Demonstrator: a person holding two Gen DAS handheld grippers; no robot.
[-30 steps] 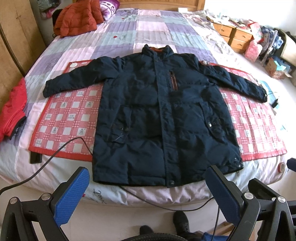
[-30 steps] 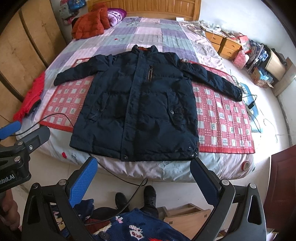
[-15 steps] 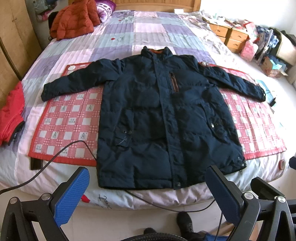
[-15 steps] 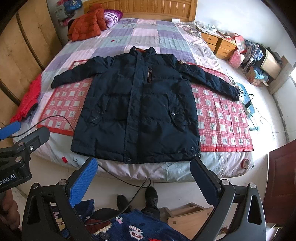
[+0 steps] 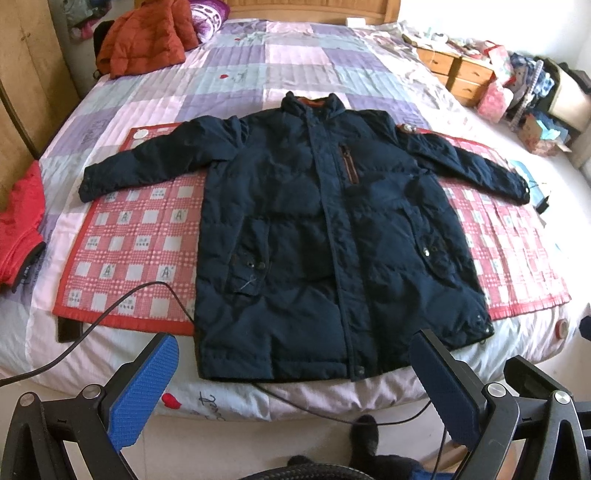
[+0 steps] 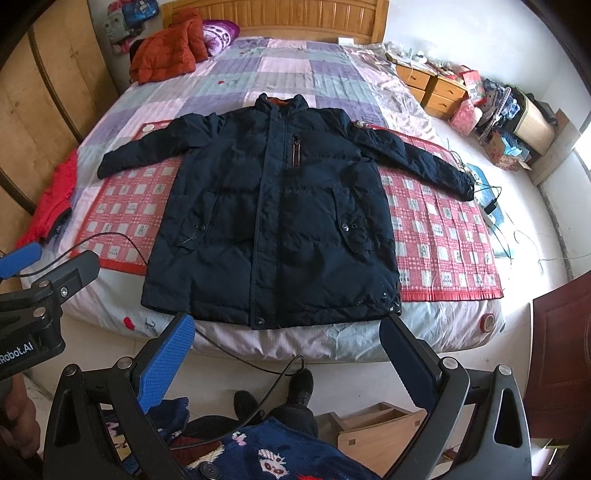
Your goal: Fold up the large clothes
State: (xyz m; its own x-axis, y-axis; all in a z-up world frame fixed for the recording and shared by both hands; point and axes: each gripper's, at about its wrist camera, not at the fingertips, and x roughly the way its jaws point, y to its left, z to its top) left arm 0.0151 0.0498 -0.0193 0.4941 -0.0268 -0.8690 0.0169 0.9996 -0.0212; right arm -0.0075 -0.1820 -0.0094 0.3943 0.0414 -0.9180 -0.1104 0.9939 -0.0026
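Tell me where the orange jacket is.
The orange jacket lies at the bed's far left corner by the headboard, beside a purple pillow.

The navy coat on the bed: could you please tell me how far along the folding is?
Done: the navy coat lies flat, front up, sleeves spread over the red checked mat. In hand: nothing; the left gripper and right gripper hover short of the hem, jaws open. Left: every fold.
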